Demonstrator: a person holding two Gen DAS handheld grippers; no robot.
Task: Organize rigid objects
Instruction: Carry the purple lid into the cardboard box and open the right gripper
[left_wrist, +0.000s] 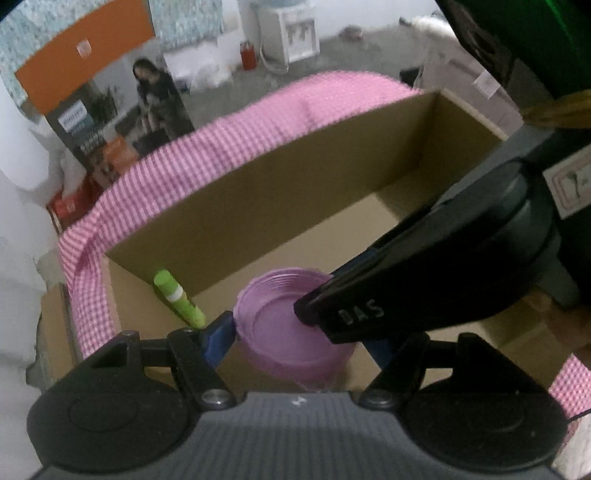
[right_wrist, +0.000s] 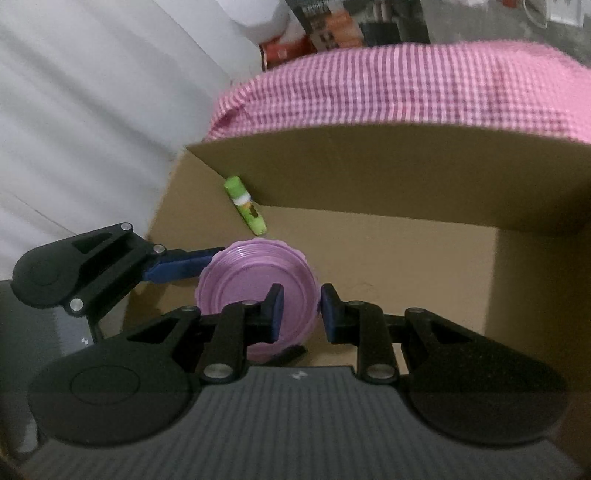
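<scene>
Lid: purple lid (right_wrist: 255, 291) held on edge over the open cardboard box (right_wrist: 369, 266).
Left gripper (left_wrist: 295, 332): jaws set wide across the lid.
Right gripper (right_wrist: 299, 314): jaws narrow, pinching the lid's rim.
Marker: green marker (right_wrist: 245, 206) leaning in the box's corner.
Bench: pink checked cloth (right_wrist: 406, 85) behind the box.

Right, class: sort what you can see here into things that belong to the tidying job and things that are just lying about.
Belongs to the job:
- purple lid, held by both tongs
- green glue stick, already in the box
- cardboard box
- left tongs
- right tongs

Just lying about:
- pink checked cloth
- orange poster
- white cabinet
</scene>
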